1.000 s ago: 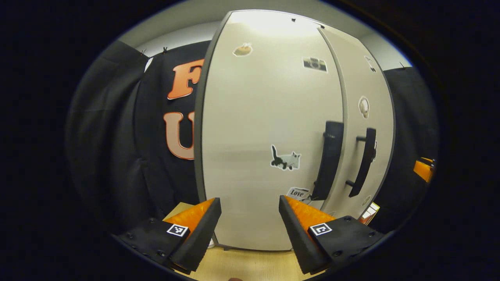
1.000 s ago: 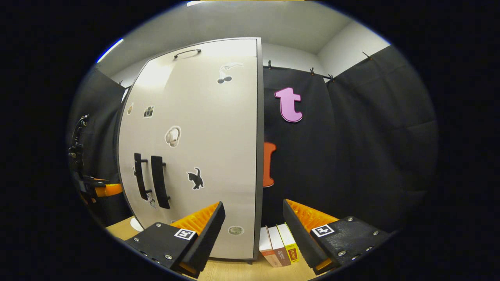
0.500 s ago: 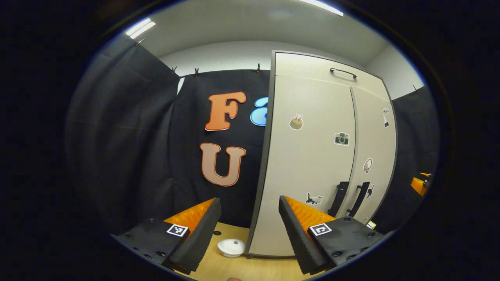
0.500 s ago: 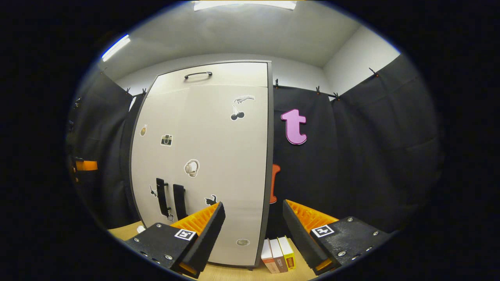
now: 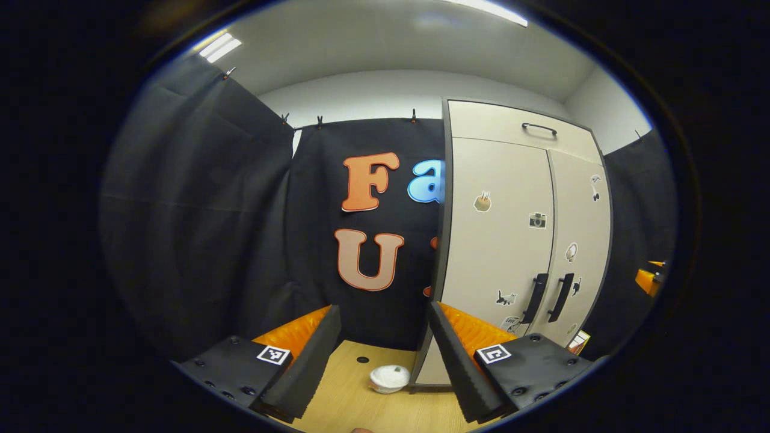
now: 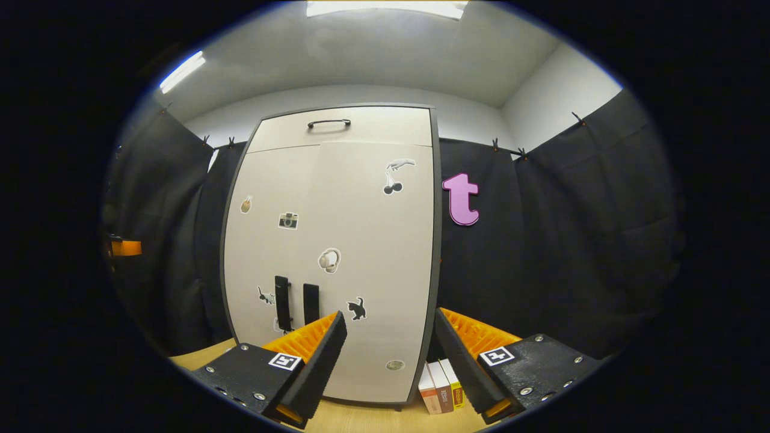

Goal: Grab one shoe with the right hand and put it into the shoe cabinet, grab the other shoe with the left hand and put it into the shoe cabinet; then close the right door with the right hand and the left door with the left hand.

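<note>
The beige shoe cabinet (image 5: 511, 240) (image 6: 337, 252) stands against the black cloth wall with both doors shut flush. Two black vertical handles (image 5: 547, 297) (image 6: 296, 302) sit side by side at the seam, and small stickers dot the doors. In the left gripper view my left gripper (image 5: 385, 355) is open and holds nothing, some way back from the cabinet's left edge. In the right gripper view my right gripper (image 6: 390, 355) is open and holds nothing, facing the right door from a distance. The other gripper shows as an orange piece (image 6: 125, 248) at the far left of that view.
A small white bowl (image 5: 389, 378) lies on the wooden table (image 5: 355, 403) by the cabinet's left foot. Several books (image 6: 441, 393) stand upright at the cabinet's right foot. Black cloth walls close the booth on both sides.
Both grippers have drawn back from the cabinet, which now looks smaller and farther. The left view has swung left, bringing the white bowl and more wall into sight.
</note>
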### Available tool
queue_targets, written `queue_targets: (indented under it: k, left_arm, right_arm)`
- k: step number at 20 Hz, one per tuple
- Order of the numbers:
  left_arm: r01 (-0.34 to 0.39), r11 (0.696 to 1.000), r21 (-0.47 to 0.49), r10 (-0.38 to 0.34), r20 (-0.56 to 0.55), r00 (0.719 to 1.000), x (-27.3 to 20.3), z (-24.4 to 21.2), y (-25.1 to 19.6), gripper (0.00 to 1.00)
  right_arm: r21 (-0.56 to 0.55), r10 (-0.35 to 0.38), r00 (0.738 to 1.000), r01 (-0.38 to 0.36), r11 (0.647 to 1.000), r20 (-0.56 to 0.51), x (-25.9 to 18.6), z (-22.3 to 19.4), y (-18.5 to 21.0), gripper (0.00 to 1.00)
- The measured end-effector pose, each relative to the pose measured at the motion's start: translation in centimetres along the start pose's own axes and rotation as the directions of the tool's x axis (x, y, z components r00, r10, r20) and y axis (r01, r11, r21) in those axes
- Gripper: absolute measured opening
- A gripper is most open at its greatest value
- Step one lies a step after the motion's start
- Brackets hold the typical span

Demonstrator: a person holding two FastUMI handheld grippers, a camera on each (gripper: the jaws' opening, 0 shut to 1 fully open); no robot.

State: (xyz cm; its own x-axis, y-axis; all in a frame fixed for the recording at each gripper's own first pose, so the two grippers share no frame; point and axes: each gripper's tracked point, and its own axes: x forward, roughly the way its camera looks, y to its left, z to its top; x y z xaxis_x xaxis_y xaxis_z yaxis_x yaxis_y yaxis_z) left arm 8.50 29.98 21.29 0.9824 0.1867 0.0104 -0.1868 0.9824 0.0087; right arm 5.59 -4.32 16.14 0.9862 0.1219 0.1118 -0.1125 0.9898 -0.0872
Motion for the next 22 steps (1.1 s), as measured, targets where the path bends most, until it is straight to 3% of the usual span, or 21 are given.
queue_targets:
  k: [10, 22]
  left_arm:
    - [0.006, 1.000, 0.028, -0.007, 0.025, 1.000, -3.0, 1.0, 4.2, 0.94]
    - [0.103, 0.994, -0.019, -0.102, 0.072, 0.992, -2.1, 2.5, -0.4, 0.96]
  right_arm:
    - [0.013, -0.059, 0.998, 0.059, 0.998, 0.001, -6.3, 0.8, 0.9, 0.92]
    - [0.011, -0.119, 0.993, 0.120, 0.993, -0.006, -8.1, 0.6, -2.9, 0.92]
